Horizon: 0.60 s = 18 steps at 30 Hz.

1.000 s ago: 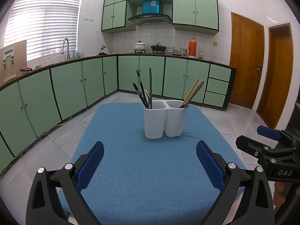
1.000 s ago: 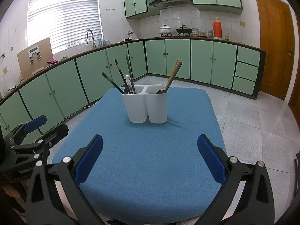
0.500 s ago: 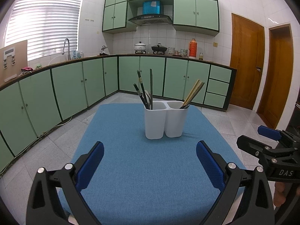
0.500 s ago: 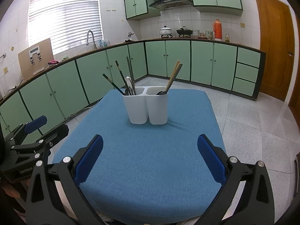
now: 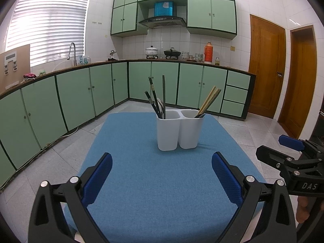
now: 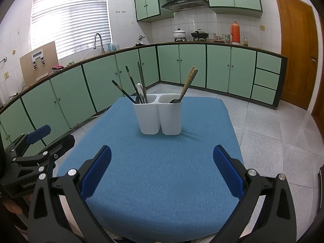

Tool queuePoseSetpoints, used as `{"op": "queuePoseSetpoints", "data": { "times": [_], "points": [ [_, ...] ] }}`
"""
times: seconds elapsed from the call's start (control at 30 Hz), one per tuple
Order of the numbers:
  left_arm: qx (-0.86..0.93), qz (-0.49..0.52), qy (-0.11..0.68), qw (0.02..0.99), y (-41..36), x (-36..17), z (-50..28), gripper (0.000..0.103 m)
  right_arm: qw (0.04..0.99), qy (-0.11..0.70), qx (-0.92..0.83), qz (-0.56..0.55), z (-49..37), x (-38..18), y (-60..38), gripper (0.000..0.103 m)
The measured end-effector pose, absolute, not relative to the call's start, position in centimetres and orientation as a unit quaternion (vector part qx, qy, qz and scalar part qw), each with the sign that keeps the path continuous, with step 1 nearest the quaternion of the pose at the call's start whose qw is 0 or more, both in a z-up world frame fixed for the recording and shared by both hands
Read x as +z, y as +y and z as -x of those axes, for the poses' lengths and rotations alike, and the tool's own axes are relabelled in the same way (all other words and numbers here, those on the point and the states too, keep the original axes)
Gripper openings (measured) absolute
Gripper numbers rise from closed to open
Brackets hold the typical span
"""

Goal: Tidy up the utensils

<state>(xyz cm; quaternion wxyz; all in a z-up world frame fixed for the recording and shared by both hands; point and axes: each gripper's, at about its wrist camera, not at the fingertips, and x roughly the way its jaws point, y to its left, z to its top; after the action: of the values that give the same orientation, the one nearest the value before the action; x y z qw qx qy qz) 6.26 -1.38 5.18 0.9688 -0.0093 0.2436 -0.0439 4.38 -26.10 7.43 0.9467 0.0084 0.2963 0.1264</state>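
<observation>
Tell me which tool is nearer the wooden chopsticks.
Right, though only slightly. The right tool sits back from the wooden chopsticks, a little to their right. The left tool is about as far back but further left, on the dark chopsticks' side.

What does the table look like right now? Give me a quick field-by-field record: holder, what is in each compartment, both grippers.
surface: blue mat
holder: white two-compartment holder, upright near the mat's far end
left compartment: dark chopsticks and a metal spoon, leaning
right compartment: wooden chopsticks and a dark spoon
left gripper: open, empty, short of the holder
right gripper: open, empty, short of the holder
loose utensils on mat: none seen
</observation>
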Motion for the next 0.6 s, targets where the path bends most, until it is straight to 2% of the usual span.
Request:
{"op": "queuePoseSetpoints", "data": {
  "times": [0.6],
  "points": [
    [-0.042, 0.008, 0.242, 0.969, -1.48, 5.25, -6.35, 0.096, 0.947, 0.295, 0.126, -0.007, -4.32, 7.45, -26.14, 0.098]
  ]
}}
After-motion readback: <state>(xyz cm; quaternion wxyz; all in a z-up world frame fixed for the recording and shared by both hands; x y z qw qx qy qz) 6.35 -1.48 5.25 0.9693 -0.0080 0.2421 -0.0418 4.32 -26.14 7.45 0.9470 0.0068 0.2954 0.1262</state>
